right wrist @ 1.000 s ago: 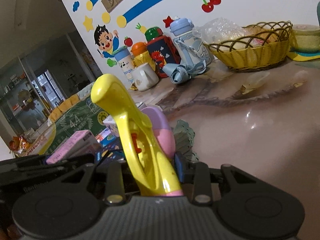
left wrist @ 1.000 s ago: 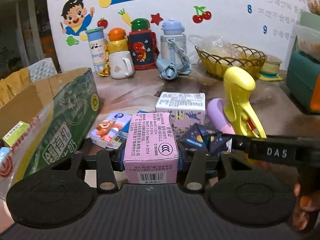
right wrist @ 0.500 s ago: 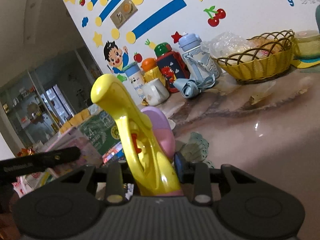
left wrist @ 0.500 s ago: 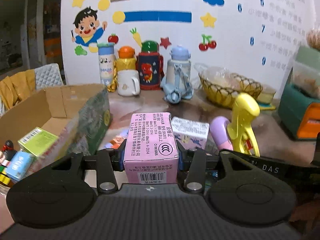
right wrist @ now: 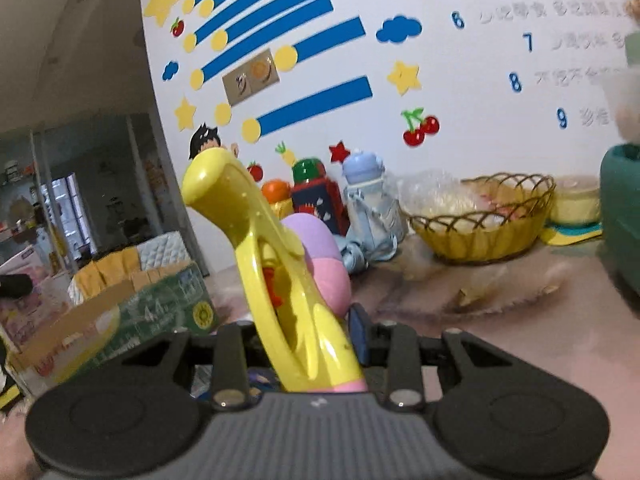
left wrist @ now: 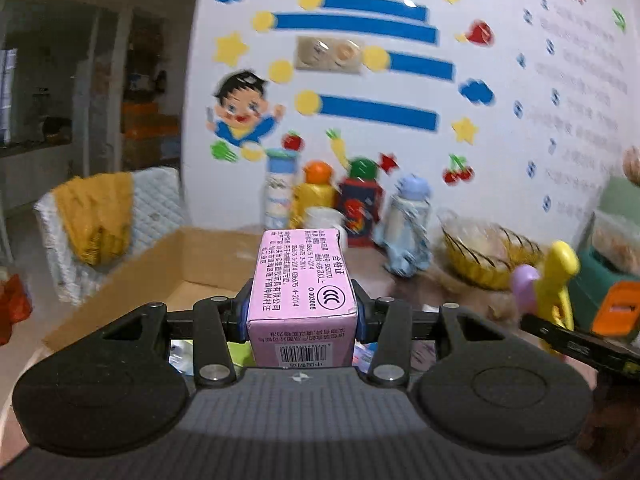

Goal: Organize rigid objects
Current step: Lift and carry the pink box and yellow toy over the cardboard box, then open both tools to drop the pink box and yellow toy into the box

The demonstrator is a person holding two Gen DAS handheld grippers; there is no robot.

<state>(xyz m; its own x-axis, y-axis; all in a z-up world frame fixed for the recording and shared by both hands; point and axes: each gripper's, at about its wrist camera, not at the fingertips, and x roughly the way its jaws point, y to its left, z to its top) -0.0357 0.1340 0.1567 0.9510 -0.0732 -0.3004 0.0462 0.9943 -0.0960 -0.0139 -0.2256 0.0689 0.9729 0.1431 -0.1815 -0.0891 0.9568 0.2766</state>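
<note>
Pink box (left wrist: 302,292) with black print and a bar code, squeezed tight between the fingers (left wrist: 239,316) of the left gripper (left wrist: 302,314), up in the air over the open cardboard box (left wrist: 132,280). Cardboard box down and to the left, with small bright things seen low inside it. Left gripper almost flat, tipped a little down.

Yellow toy (right wrist: 280,280) with a pink and purple part behind it, standing up tall, held tight at its bottom in the right gripper (right wrist: 316,344). One blue pad (right wrist: 358,336) right by its side. Same toy also seen far right in the left view, above the desk (right wrist: 500,320).

At the back of the desk, by the wall with blue stripes and stars: a row of water bottles (left wrist: 362,204), a white mug (left wrist: 324,218), a yellow wicker basket (right wrist: 484,224). A green bin (right wrist: 620,216) at the far right. A chair with a yellow cloth (left wrist: 96,216) past the cardboard box.
</note>
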